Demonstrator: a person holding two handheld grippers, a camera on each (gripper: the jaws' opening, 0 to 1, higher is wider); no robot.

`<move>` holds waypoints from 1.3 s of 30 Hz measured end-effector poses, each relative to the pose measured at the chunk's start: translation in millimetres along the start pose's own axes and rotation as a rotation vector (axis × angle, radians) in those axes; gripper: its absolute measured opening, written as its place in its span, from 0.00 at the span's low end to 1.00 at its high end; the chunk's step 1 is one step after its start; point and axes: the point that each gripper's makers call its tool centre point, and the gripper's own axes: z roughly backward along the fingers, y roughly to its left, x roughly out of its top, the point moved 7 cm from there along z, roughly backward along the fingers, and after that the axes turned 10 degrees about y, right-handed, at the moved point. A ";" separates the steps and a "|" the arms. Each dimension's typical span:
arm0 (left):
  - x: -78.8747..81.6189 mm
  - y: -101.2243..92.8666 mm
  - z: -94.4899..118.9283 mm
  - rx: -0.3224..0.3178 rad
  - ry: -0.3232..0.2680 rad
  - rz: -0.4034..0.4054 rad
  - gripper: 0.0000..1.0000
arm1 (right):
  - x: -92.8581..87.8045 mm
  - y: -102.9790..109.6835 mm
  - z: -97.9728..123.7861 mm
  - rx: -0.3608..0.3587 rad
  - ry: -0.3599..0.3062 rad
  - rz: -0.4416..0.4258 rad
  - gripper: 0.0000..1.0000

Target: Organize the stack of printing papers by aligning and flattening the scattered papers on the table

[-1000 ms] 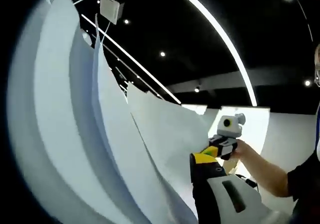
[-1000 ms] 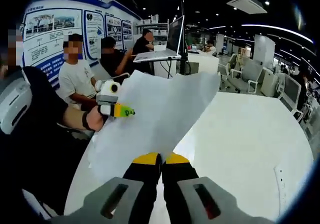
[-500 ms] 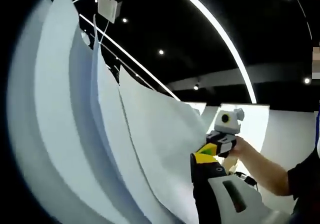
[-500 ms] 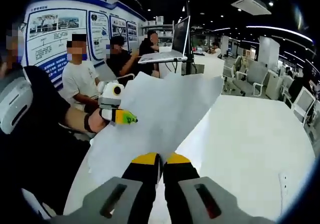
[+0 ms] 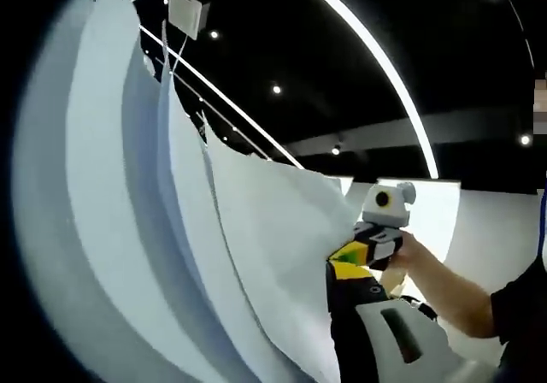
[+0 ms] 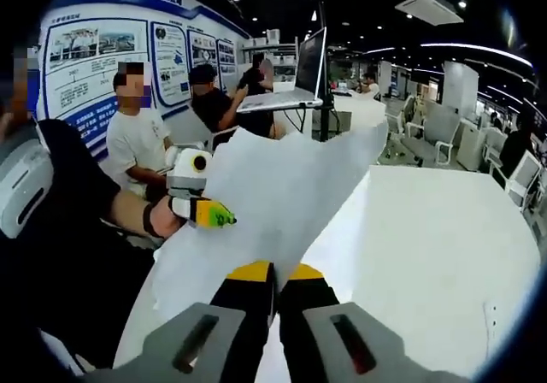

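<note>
Here, in the right gripper view, the right tool (image 6: 275, 273) was clamped with its yellow-tipped jaws together on the near edge of the printing papers (image 6: 273, 203), which were lifted above the white tabletop (image 6: 427, 246). The left tool (image 6: 220, 218) pinched the sheets' left edge. Beyond, a laptop (image 6: 295, 79) stood raised and people sat by a wall poster (image 6: 94, 50). In the left gripper view, fanned paper edges (image 5: 171, 229) curved upward.
</note>
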 end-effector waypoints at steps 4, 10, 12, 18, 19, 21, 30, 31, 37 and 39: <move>0.2 -0.9 -0.2 0.006 -0.002 -0.015 0.32 | -0.3 6.1 7.7 0.040 -0.011 0.005 0.00; -0.3 -1.5 -1.7 -0.005 0.002 -0.015 0.32 | 3.6 11.9 5.3 0.054 -0.020 0.031 0.00; -0.2 -1.7 -1.7 -0.007 0.000 -0.015 0.32 | 4.0 11.6 1.2 0.054 -0.017 0.034 0.00; -0.5 -1.6 -1.7 -0.011 0.001 -0.015 0.32 | 6.4 12.2 -7.2 0.062 -0.023 0.036 0.00; -0.6 -1.4 -1.7 -0.011 0.002 -0.016 0.32 | 6.7 12.4 -7.7 0.064 -0.025 0.037 0.00; -0.6 -1.6 -1.6 -0.011 0.000 -0.014 0.32 | 7.2 11.9 -8.1 0.060 -0.028 0.037 0.00; 0.5 2.3 1.1 0.026 -0.013 -0.050 0.16 | 5.9 10.7 -8.0 0.051 -0.040 0.007 0.00; 0.6 2.1 1.3 0.026 -0.014 -0.053 0.15 | 6.0 9.9 -8.4 0.048 -0.041 -0.003 0.00; 2.0 0.4 2.4 0.022 -0.022 -0.091 0.10 | 5.2 6.3 -8.3 0.019 -0.043 -0.028 0.06; 2.7 -0.1 2.6 0.013 -0.025 -0.091 0.09 | 4.1 5.5 -7.0 0.010 -0.042 -0.029 0.07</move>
